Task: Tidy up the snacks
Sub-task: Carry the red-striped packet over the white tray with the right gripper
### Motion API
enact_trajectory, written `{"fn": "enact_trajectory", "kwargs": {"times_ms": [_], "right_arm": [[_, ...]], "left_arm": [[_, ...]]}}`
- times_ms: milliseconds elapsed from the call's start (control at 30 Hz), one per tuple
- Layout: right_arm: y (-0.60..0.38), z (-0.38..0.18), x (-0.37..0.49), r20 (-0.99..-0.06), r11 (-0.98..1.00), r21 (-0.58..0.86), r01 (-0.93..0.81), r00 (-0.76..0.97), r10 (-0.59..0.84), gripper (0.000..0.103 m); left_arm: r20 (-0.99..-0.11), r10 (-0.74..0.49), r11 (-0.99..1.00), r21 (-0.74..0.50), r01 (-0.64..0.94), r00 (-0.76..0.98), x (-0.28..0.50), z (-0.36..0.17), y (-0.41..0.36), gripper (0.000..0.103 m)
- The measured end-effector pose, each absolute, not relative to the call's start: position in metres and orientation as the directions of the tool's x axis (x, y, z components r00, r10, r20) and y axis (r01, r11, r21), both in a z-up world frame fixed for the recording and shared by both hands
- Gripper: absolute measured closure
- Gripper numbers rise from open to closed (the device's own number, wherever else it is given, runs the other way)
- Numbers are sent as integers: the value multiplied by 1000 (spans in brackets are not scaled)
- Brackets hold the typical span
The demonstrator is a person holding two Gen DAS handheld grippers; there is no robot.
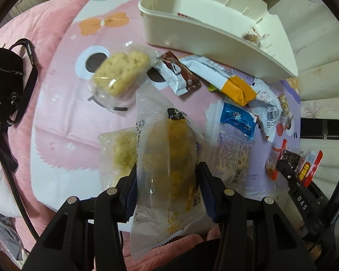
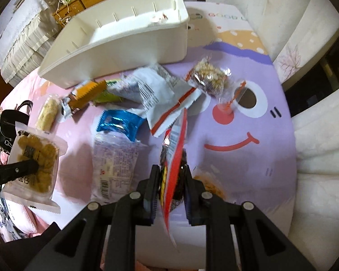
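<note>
A: Both tongs are loaded. The left gripper (image 1: 167, 180) is clamped on a clear packet of golden biscuits (image 1: 169, 153), and the right gripper (image 2: 170, 180) is pinched tight on a red-edged dark snack packet (image 2: 173, 155).

B: Where do they go?

A: I'd judge the cream plastic bin (image 1: 169, 31), ahead of both tongs beyond the loose pile on the cartoon mat (image 2: 248, 158). Carry each packet clear over the near wall before letting go; the thin wrappers dangle and could snag the rim.

B: What's in the bin?

A: Mostly bare. One small clear-wrapped nutty snack (image 1: 252, 36) lies at its right end, seen from the left tongs. An orange bar (image 1: 238, 89) and a blue packet (image 1: 237, 120) lie outside.
</note>
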State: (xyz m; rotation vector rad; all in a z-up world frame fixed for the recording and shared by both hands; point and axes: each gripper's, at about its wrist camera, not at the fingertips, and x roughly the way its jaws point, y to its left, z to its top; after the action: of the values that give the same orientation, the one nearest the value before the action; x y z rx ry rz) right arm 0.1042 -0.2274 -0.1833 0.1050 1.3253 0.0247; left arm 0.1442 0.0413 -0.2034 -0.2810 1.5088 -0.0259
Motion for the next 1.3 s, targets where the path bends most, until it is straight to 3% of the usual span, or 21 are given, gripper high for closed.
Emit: {"fn": "enact_trajectory", "kwargs": {"times_ms": [600, 700, 767, 867, 1233, 1300], "right_arm": [[-194, -101, 161, -910, 983, 182, -4, 379, 170, 84], [-188, -88, 175, -889, 982, 190, -18, 421, 180, 84], [-186, -82, 185, -877, 980, 198, -17, 444, 185, 84], [-184, -74, 200, -856, 978, 210, -23, 480, 194, 84], [-192, -80, 262, -825, 966, 257, -1, 520, 220, 83], [-195, -85, 269, -827, 964, 264, 7, 516, 223, 78]], "left_arm": [[-941, -178, 974, -210, -85, 288, 177, -96, 86, 58], [-925, -165, 978, -197, -61, 343, 194, -74, 88, 68], [-904, -180, 978, -205, -25, 388, 205, -62, 85, 83], [-881, -187, 978, -207, 1, 434, 224, -48, 81, 88], [-867, -264, 964, -247, 96, 423, 284, -53, 49, 87], [-873, -268, 963, -249, 100, 407, 289, -58, 41, 65]]}}
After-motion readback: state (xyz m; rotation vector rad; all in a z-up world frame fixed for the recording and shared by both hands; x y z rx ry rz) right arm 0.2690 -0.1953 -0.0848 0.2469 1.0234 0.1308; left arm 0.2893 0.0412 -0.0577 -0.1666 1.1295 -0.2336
